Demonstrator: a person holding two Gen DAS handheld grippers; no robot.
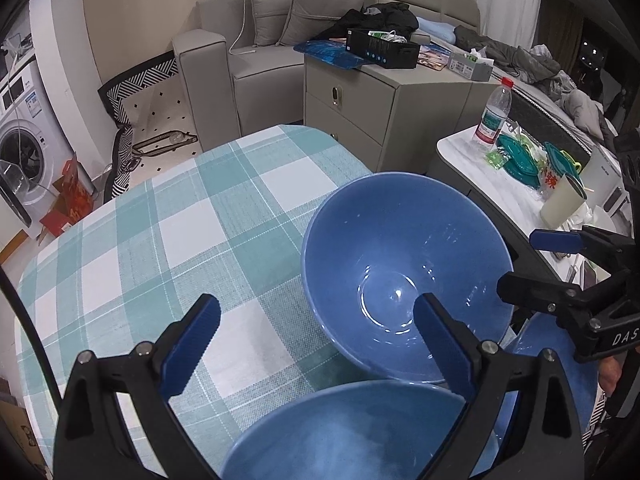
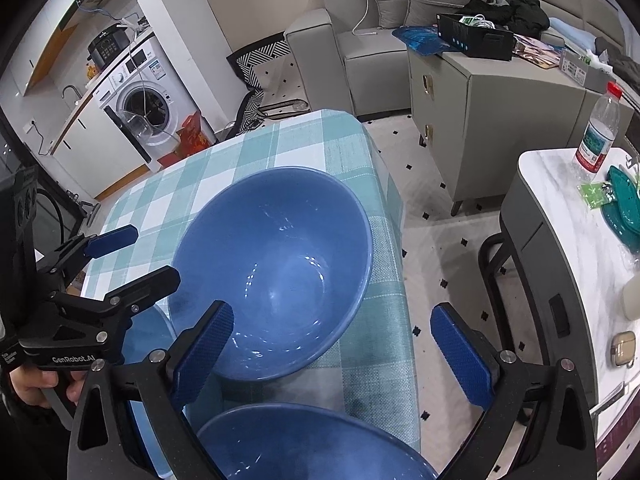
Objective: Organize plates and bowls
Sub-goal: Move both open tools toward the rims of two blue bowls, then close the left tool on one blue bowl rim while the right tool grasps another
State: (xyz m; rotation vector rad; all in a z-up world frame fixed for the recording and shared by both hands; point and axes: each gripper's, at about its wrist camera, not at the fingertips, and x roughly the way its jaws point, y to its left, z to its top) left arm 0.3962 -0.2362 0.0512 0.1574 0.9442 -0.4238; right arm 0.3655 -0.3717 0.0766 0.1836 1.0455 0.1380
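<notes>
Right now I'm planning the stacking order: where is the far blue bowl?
The far blue bowl sits near the checked tablecloth's right edge, just beyond the nearer blue bowl, ahead of both open grippers.

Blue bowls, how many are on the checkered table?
2 for sure: a far bowl near the table's right edge, and a near bowl right below both grippers. A blue piece beside them may be a plate or a third bowl.

A bowl (image 1: pixel 404 276) sits near the right edge of a cloth-covered table (image 1: pixel 168 240), with a second bowl (image 1: pixel 344 432) just in front of it. Behind the table stands a drawer cabinet (image 1: pixel 372 108), a sofa (image 1: pixel 248 52) further back. To the right, a side table (image 2: pixel 576 240) carries a bottle (image 2: pixel 598 132).
</notes>
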